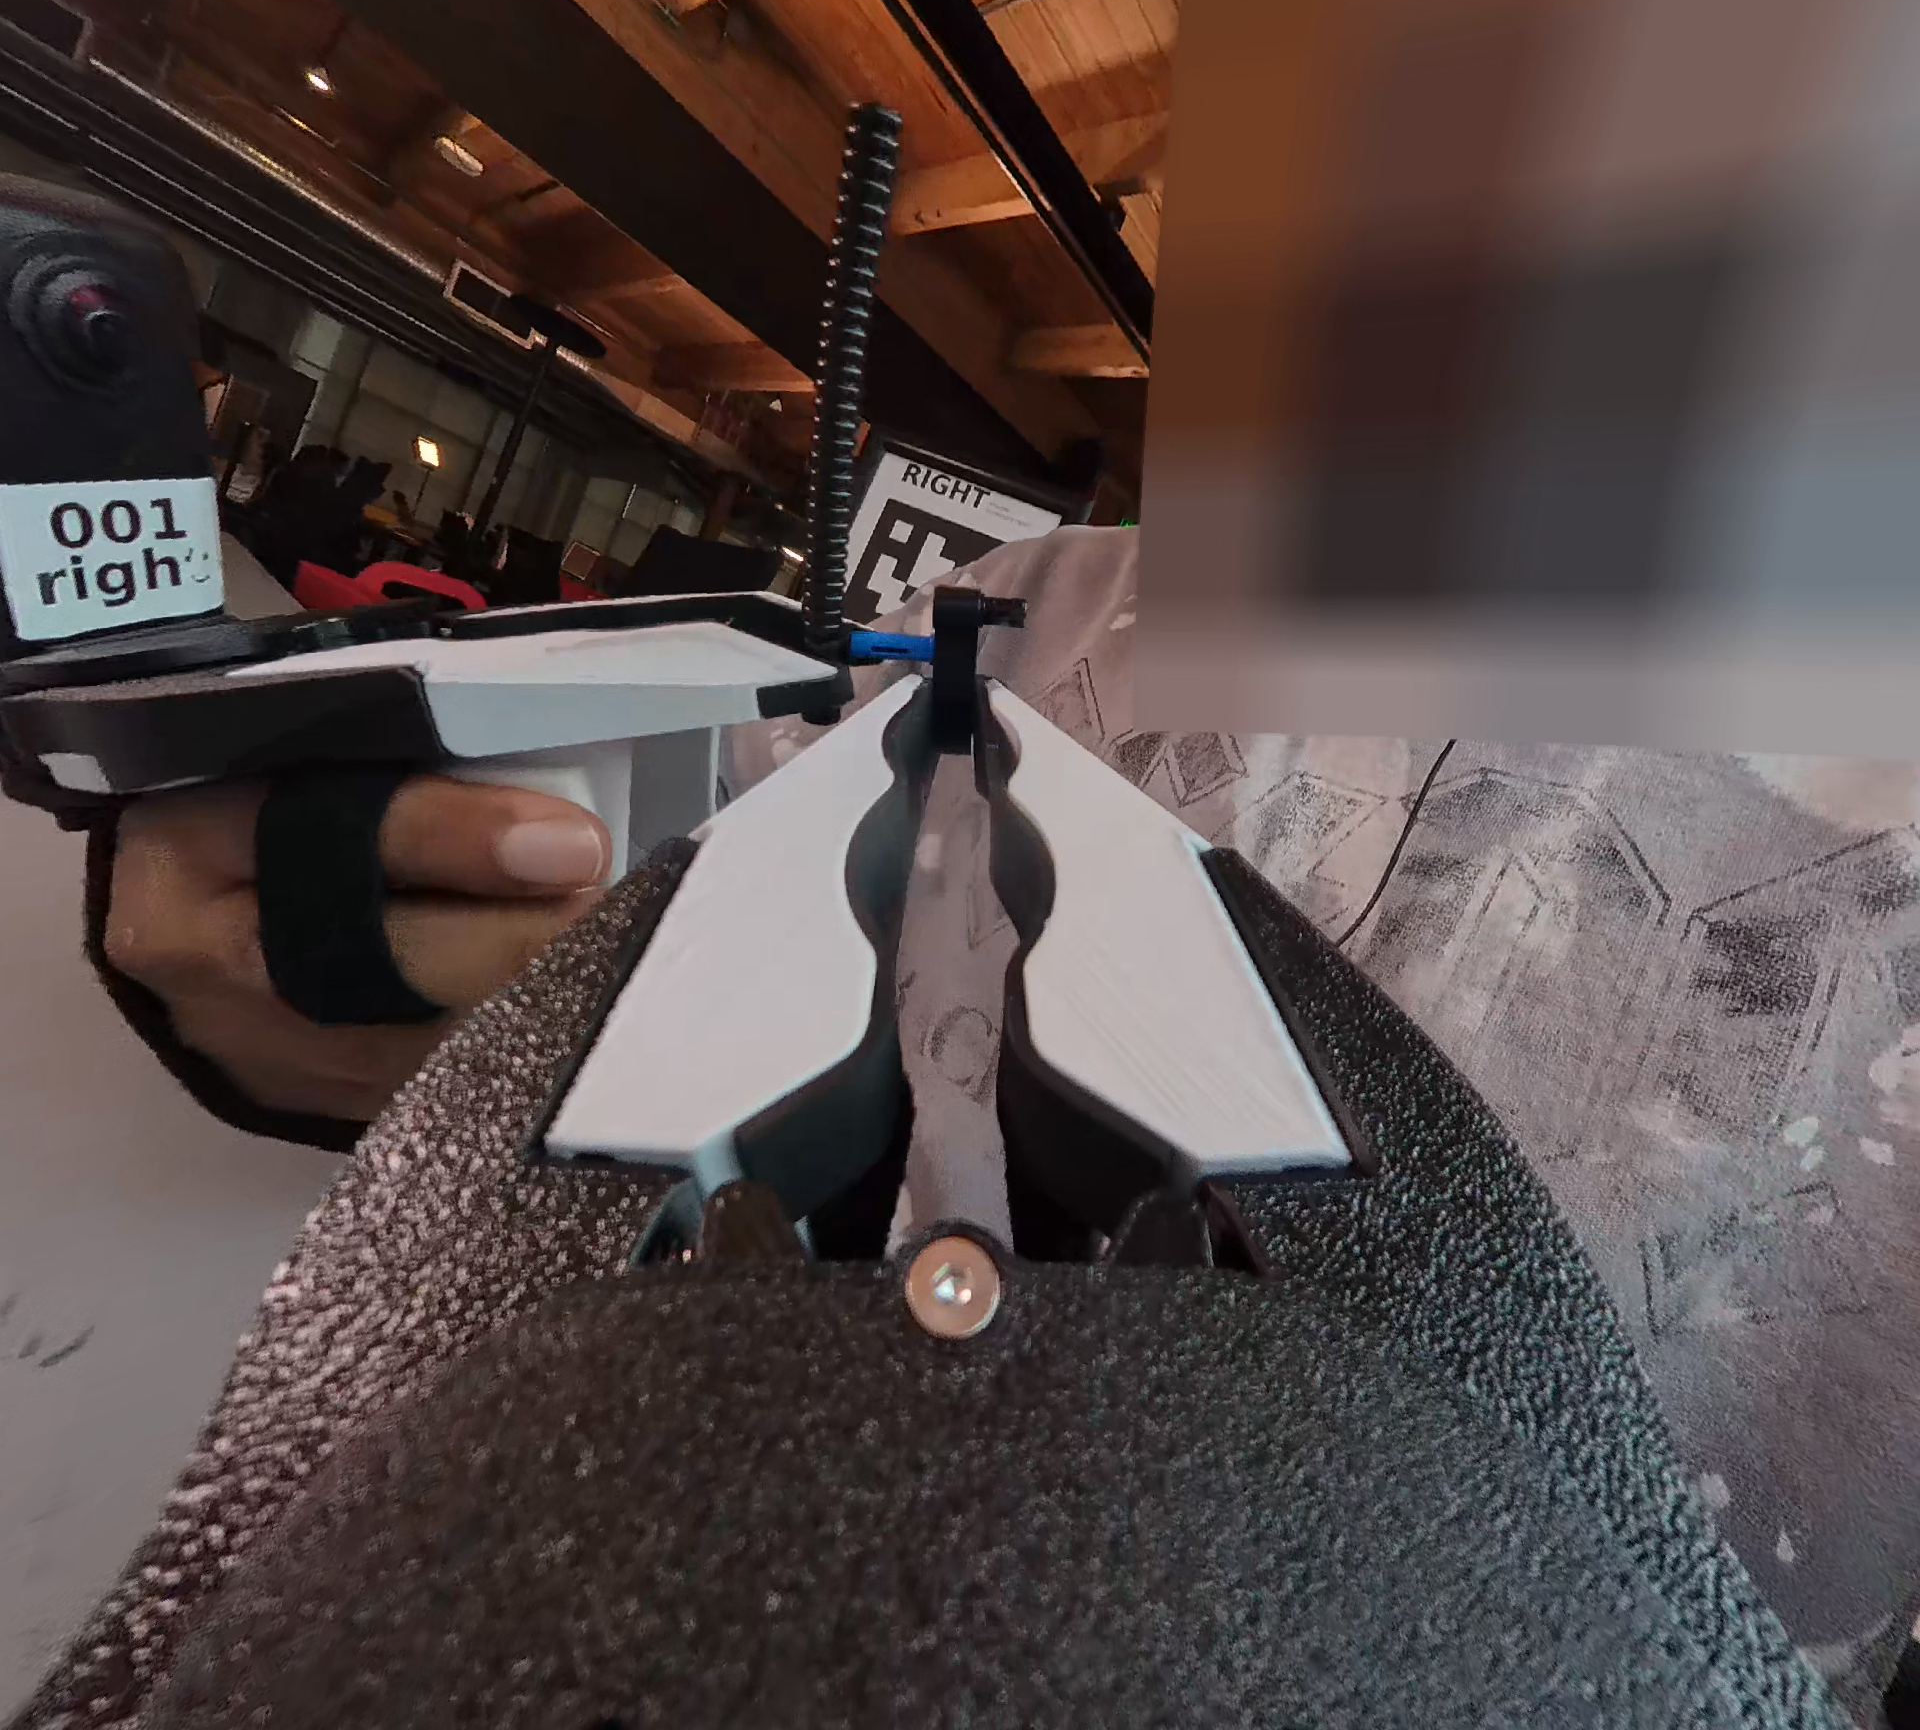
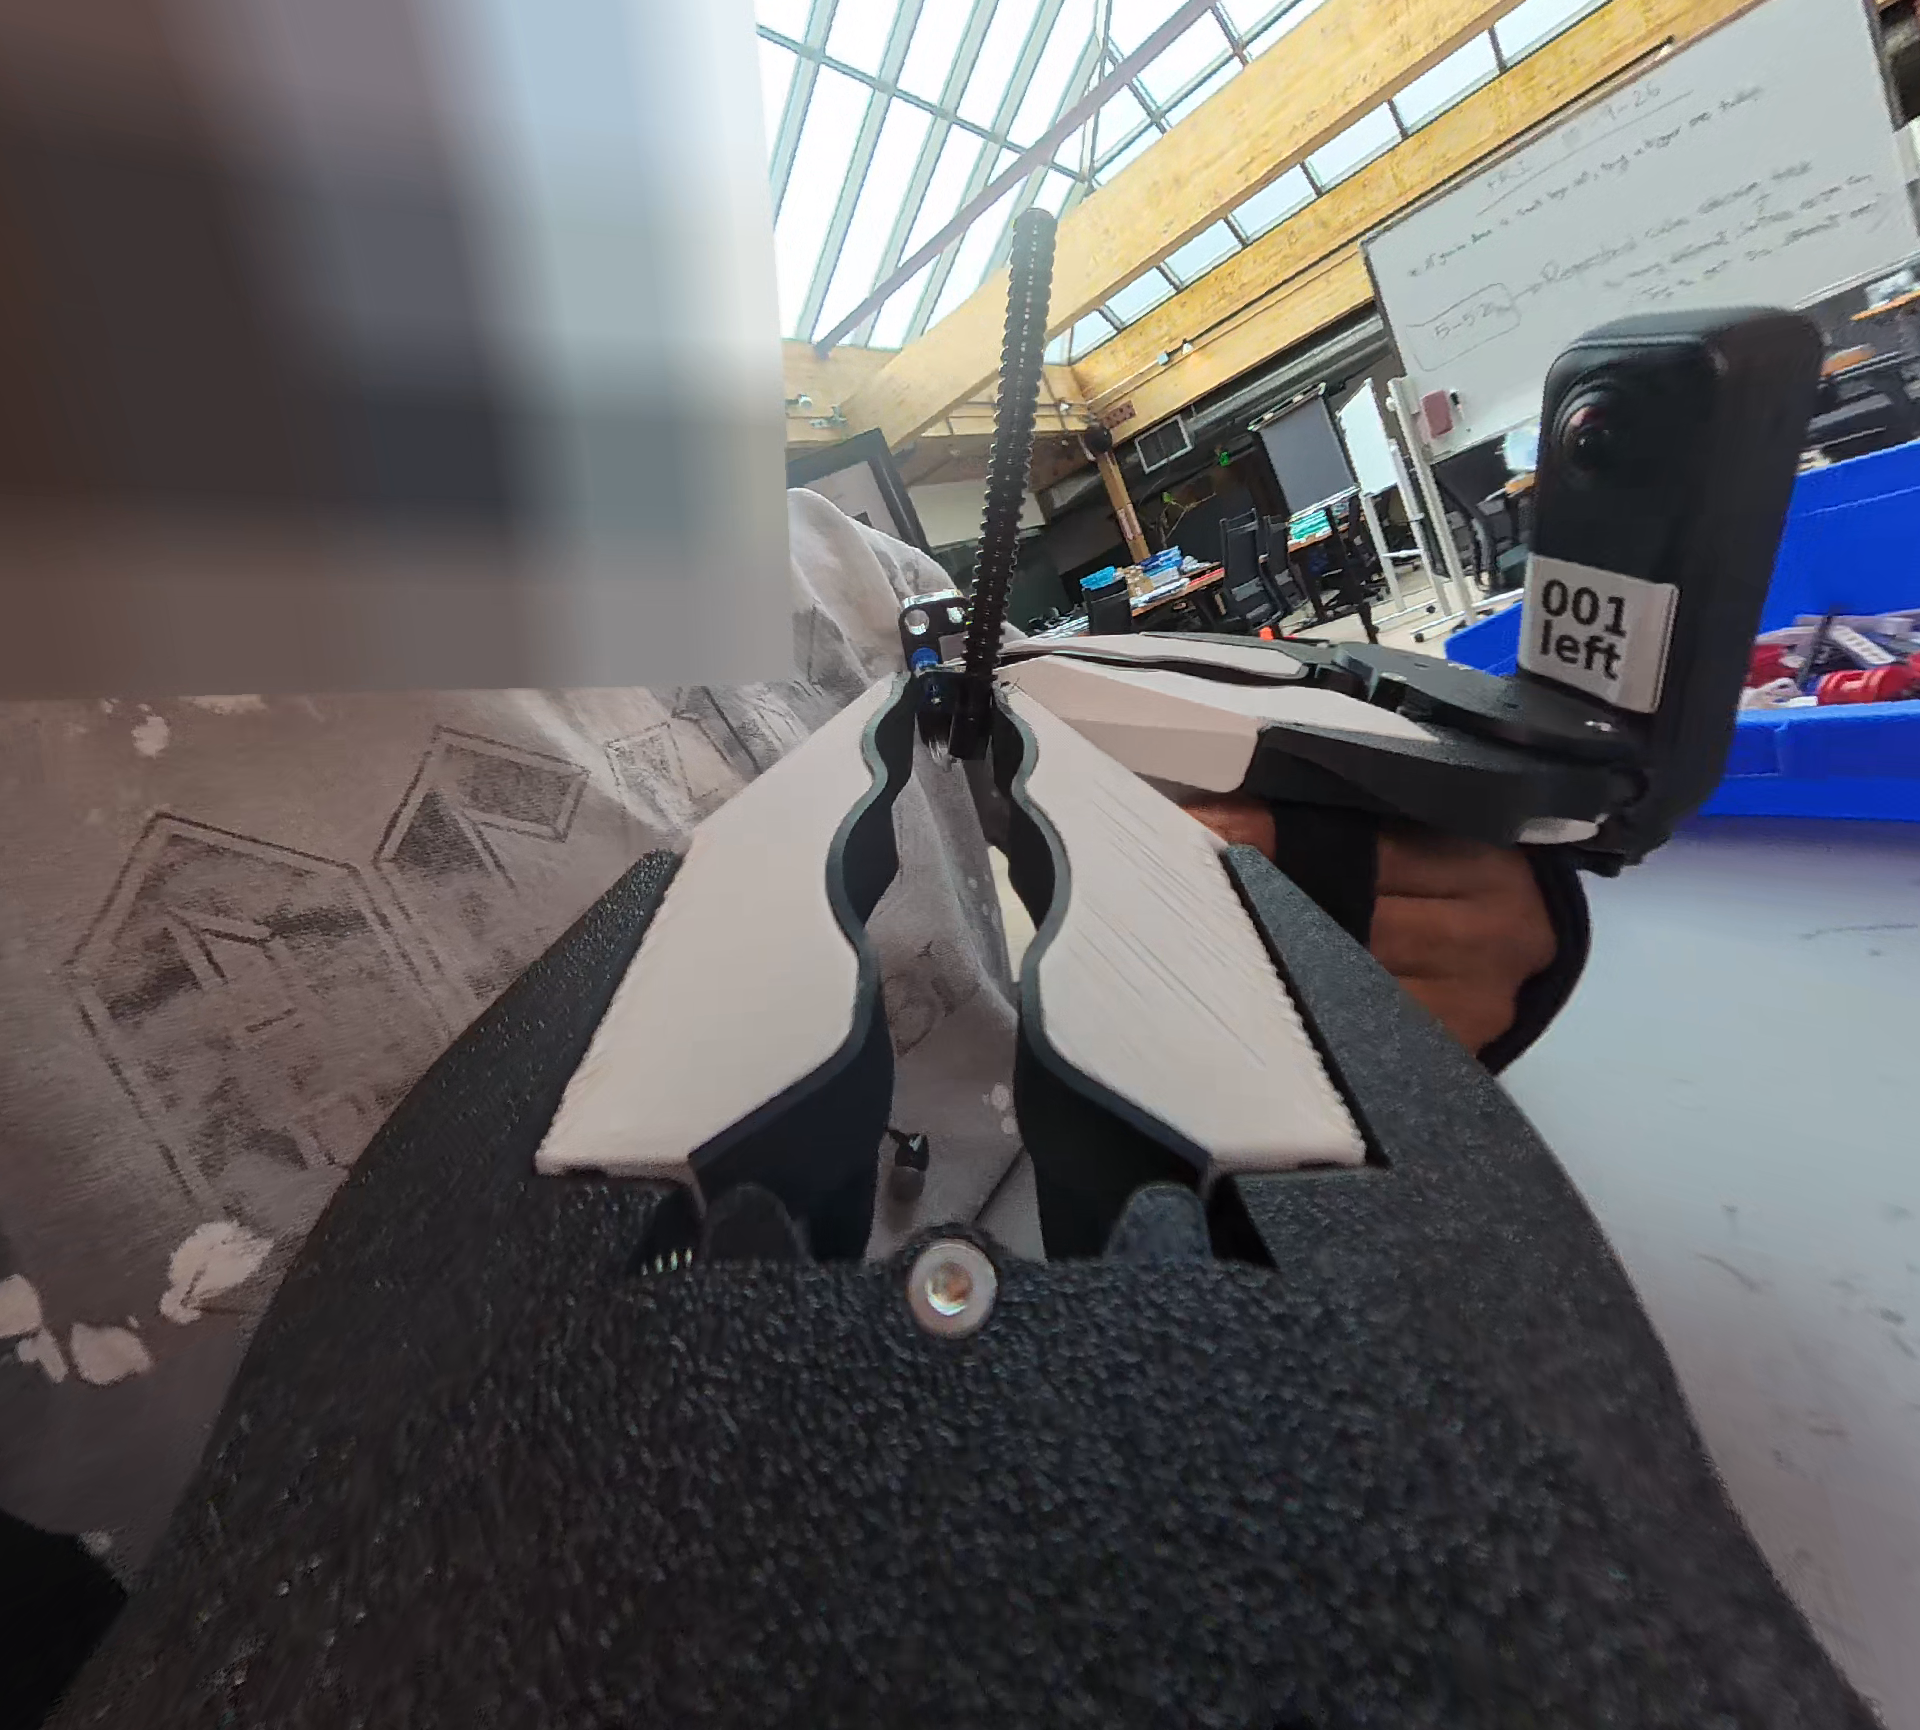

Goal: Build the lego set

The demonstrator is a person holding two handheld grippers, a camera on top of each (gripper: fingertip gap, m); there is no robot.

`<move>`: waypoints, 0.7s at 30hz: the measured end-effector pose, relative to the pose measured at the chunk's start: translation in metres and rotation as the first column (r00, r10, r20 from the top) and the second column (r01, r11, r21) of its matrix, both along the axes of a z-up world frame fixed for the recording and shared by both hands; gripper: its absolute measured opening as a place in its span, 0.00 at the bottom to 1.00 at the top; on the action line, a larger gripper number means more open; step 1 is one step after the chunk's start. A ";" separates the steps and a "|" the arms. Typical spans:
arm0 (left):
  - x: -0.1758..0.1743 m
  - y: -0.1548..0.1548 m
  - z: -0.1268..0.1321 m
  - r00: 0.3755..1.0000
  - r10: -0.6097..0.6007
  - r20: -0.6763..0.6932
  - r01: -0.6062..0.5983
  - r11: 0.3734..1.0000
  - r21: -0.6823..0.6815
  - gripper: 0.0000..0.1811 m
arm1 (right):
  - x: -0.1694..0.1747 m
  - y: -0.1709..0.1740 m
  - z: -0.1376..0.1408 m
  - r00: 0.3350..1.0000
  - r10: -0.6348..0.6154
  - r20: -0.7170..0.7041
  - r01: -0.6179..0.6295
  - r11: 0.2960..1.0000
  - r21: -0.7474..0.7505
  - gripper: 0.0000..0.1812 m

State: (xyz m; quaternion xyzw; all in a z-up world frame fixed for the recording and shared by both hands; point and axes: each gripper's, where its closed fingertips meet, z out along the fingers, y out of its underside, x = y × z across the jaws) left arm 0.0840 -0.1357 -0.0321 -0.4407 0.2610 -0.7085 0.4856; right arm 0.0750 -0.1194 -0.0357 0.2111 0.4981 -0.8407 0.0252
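1. Black ribbed flexible lego rod (image 2: 1006, 475) stands up from the right gripper (image 2: 961, 724), whose jaws are clamped on its lower end.
2. Left gripper (image 1: 951, 724) pinches a small black lego connector (image 1: 954, 662) at its jaw tips.
3. Blue lego pin (image 1: 883, 644) bridges connector and rod, just beyond the jaws.
4. Both grippers meet tip to tip, in front of a person's grey patterned shirt (image 1: 1507, 953).

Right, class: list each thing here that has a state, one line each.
left gripper: shut on black connector
right gripper: shut on ribbed rod
ribbed rod: upright, leaning slightly
blue pin: horizontal, between connector and rod
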 end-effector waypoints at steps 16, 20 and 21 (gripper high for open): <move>0.015 0.007 -0.005 0.985 -0.119 0.123 0.142 0.970 -0.197 0.02 | 0.016 0.000 -0.008 0.994 -0.059 -0.089 0.090 0.915 0.394 0.07; 0.014 0.010 -0.006 0.986 -0.110 0.126 0.136 0.966 -0.222 0.03 | 0.015 0.001 -0.008 0.996 -0.051 -0.069 0.072 0.939 0.337 0.07; 0.012 0.012 -0.006 0.986 -0.102 0.134 0.131 0.964 -0.230 0.02 | 0.012 0.002 -0.009 0.995 -0.070 -0.067 0.088 0.940 0.330 0.07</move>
